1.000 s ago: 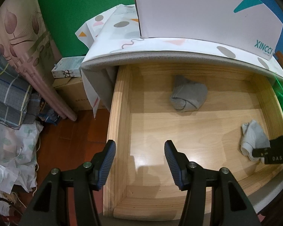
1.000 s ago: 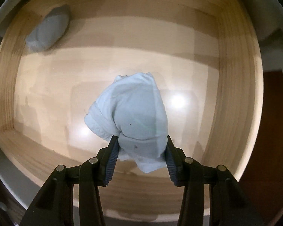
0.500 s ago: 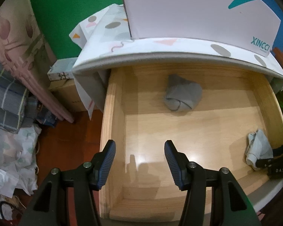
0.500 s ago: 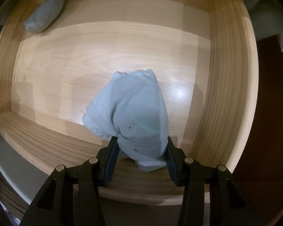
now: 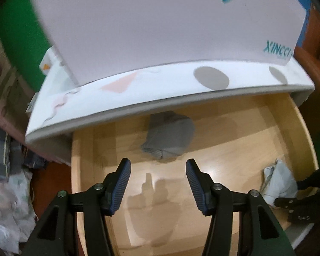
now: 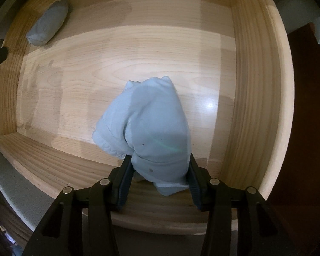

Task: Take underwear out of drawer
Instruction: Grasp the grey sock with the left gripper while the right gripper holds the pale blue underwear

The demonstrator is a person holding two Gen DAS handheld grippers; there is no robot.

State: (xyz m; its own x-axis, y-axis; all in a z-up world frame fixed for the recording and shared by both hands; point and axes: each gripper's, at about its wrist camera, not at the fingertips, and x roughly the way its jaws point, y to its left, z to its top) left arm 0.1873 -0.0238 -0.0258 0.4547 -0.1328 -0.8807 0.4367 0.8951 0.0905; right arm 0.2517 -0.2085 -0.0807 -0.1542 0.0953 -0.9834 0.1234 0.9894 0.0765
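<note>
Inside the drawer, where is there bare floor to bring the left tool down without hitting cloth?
The widest bare wood lies right under the open left tool, between the drawer's left wall and the darker gray bundle at the back. It is crowded at the right front corner, where the right tool grips the pale blue underwear.

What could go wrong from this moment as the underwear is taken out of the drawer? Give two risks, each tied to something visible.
1. The right claw grips only the lower end of the light blue underwear; the loose bulk hangs forward and may slip out or snag on the drawer wall.
2. The left claw is open and heading toward the grey underwear, which lies partly under the overhanging tabletop; the claw might knock that edge.
</note>
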